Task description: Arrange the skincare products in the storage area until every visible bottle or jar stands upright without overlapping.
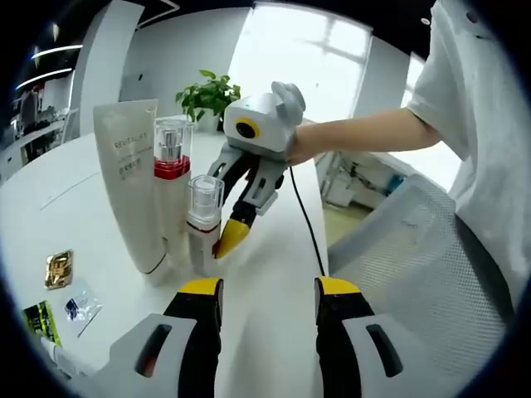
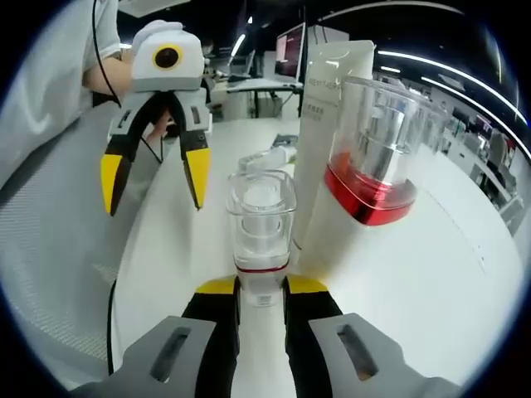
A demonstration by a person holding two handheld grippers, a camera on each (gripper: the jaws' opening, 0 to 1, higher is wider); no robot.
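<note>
A: Skincare products are standing upright on the white table [image 1: 274, 274] in the left gripper view: a tall white tube [image 1: 131, 178], a red-collared pump bottle [image 1: 172, 178] and a small clear-capped bottle [image 1: 203, 222], all touching or nearly so.
B: And the grippers there?
A: The left gripper [image 1: 268, 290] is sitting with its jaws apart over bare table. The right gripper [image 1: 236, 228] is reaching in from the right, its yellow tips closing around the small bottle's base. A few sachets [image 1: 60, 269] are lying near the table's edge.

B: In the right gripper view?
A: The right gripper [image 2: 261, 290] is clamping the small clear-capped bottle [image 2: 261, 224] low down. The red-collared pump bottle [image 2: 373, 157] and white tube [image 2: 328, 116] are standing just beside it. The left gripper [image 2: 153, 178] is hanging open, apart from them.
</note>
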